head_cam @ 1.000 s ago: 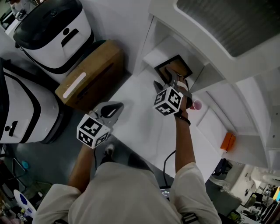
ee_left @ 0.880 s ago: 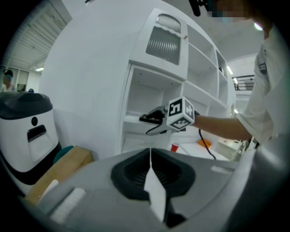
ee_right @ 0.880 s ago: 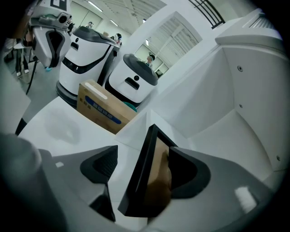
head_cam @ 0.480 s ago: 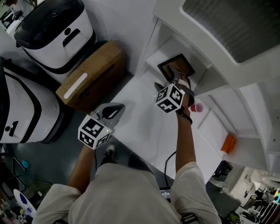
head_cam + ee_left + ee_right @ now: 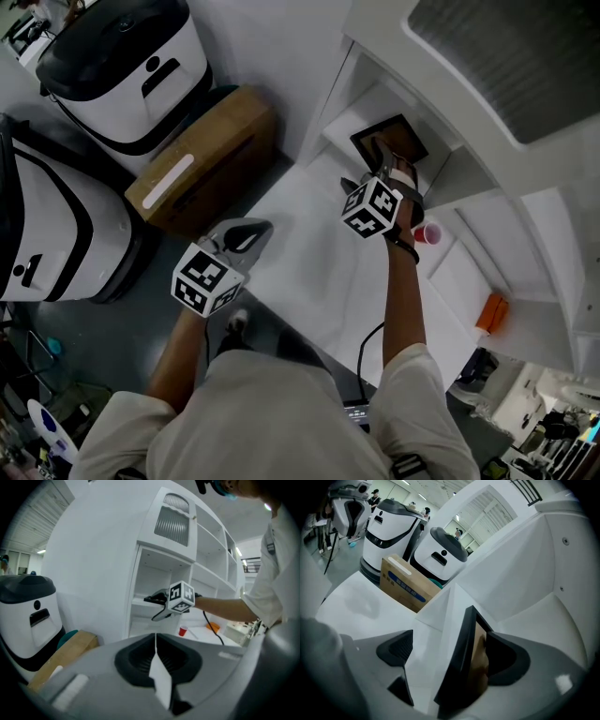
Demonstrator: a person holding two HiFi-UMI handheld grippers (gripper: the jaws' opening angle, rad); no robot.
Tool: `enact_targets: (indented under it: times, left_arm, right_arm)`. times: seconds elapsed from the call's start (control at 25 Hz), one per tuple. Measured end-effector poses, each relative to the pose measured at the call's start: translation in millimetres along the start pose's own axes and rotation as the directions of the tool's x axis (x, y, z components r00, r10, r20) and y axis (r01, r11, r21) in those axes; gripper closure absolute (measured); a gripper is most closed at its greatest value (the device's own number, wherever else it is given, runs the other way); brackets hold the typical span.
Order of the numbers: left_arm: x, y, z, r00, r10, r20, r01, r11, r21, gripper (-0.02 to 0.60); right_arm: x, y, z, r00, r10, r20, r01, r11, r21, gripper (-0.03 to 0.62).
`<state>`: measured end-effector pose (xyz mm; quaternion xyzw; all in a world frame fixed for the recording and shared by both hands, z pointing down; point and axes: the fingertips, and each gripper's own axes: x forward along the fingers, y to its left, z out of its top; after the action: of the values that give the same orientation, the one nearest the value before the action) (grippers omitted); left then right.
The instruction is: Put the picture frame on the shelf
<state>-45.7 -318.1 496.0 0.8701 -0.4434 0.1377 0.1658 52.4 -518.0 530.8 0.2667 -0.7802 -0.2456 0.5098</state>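
A black picture frame with a brownish picture stands on its edge on the white shelf, inside the lower compartment. My right gripper reaches in to it. In the right gripper view the frame stands between the jaws of that gripper. The jaws are opening: the left one is clear of the frame's back and the right one is close by its face. My left gripper hangs shut and empty over the table's left edge, and in its own view the jaws meet.
A white table runs under the shelf unit. A red cup stands on it by my right wrist, with an orange thing further right. On the floor to the left are a cardboard box and white-and-black machines.
My right gripper has shifted a little toward the shelf compartment with the frame in front of it. The left gripper has hardly moved.
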Motion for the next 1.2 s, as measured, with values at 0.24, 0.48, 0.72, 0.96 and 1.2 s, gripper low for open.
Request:
enact_targets:
  times: [0.24, 0.48, 0.72, 0.96, 1.2]
  left_arm:
    - [-3, 2, 1, 1.0, 0.002, 0.005, -0.002, 1.0, 0.013, 0.572]
    - [-9, -1, 12, 1.0, -0.001, 0.021, 0.0, 0.999, 0.046, 0.572]
    - [-16, -9, 21, 0.999, -0.013, 0.049, 0.01, 0.998, 0.064, 0.572]
    - [-25, -23, 31, 0.997, -0.038, 0.072, 0.031, 0.995, 0.092, 0.572]
    - [-37, -41, 39, 0.993, -0.074, 0.089, 0.063, 0.99, 0.123, 0.572]
  right_arm:
    - [3, 0, 1, 1.0, -0.004, -0.012, 0.004, 1.0, 0.004, 0.097]
    - [-10, -8, 7, 0.998, -0.052, 0.03, 0.05, 0.998, 0.037, 0.097]
    - [-40, -16, 15, 0.993, -0.103, 0.064, 0.098, 0.992, 0.084, 0.1]
    - [-76, -11, 21, 0.988, -0.124, 0.091, 0.11, 0.984, 0.139, 0.108]
    - [-115, 3, 24, 0.982, -0.155, 0.109, 0.127, 0.965, 0.229, 0.134]
